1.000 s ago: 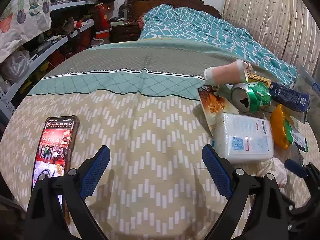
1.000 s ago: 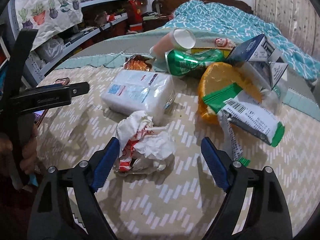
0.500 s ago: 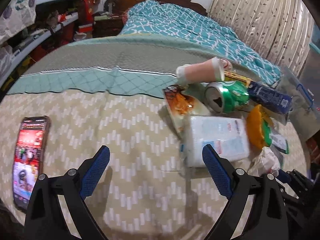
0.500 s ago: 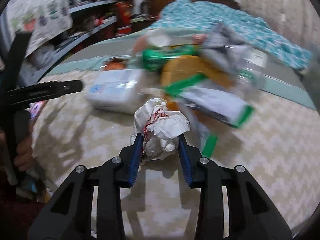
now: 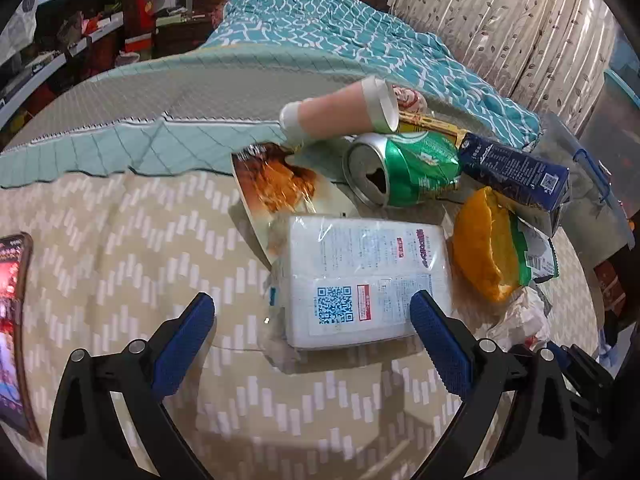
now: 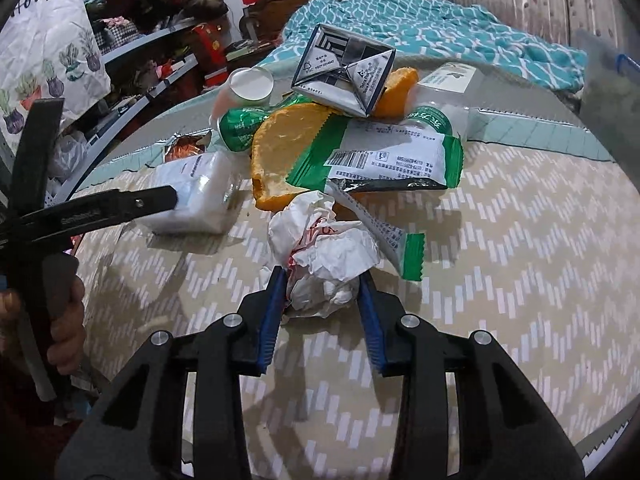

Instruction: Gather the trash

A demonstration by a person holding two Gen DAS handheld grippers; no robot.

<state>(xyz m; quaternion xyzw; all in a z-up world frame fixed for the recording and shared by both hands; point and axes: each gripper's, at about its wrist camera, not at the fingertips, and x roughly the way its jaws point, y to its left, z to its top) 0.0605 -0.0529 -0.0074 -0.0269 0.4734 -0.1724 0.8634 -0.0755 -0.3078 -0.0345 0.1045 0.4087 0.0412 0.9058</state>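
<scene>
Right gripper (image 6: 322, 294): pads pinch crumpled paper wad (image 6: 324, 252), jaws easing apart slightly. Left gripper (image 5: 312, 316): jaws opening wide, straddling tissue pack (image 5: 360, 276) beside wad, no contact. Wad at trash pile's near edge on chevron bedspread (image 6: 500, 248); bedroom shelves behind.

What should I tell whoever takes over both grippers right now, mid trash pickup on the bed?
Right gripper: pads against the crumpled paper wad, jaws easing open slightly; wad not lifted clear of the bed.
Left gripper: jaws opening wide, empty, nearing the tissue pack.
Pile beyond: green can, pink cup, blue carton, orange peel, green wrapper.
Done: nothing seen collected.
Left: everything. Leave the phone.
</scene>
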